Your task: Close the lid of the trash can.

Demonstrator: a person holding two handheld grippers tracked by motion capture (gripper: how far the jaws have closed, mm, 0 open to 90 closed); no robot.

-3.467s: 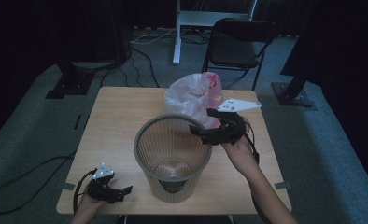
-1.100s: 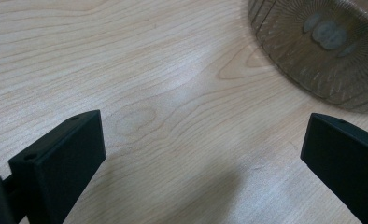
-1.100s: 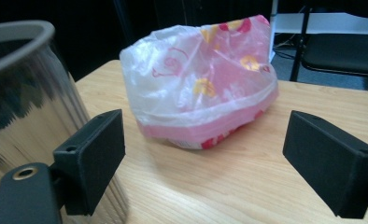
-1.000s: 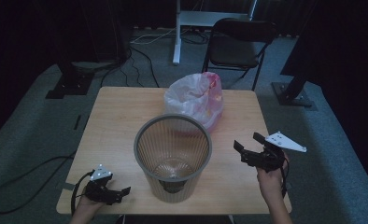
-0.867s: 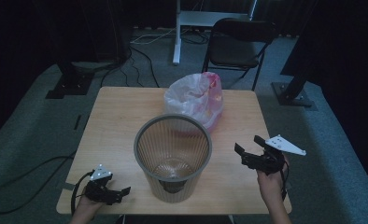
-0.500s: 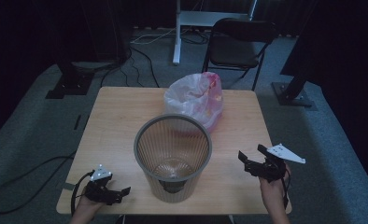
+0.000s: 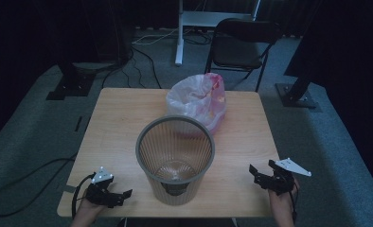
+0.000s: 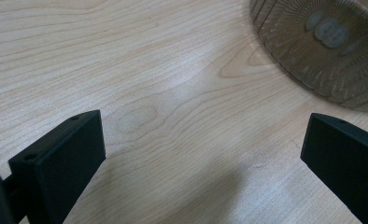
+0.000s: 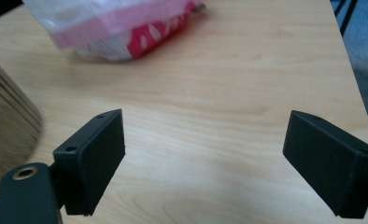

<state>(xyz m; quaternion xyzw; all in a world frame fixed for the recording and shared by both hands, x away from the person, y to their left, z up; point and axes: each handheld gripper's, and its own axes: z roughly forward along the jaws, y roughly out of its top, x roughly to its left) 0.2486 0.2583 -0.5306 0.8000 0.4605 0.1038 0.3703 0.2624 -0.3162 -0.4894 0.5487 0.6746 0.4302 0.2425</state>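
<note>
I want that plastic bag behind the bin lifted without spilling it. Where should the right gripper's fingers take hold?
Probably at the bunched, gathered top of the plastic bag, coming down from above on its right side. The top is crumpled film thin enough to pinch, while the body bulges wide. The bin blocks the near side, and the right gripper is open with nothing between its fingers.

— What stands beyond my table?
— A black folding chair on grey carpet. Left of it is a white desk leg, with cables trailing past its foot.
— And at the sides?
— A black stand base off the far left corner, another base off the far right. A dark floor cable curls at near left.
</note>
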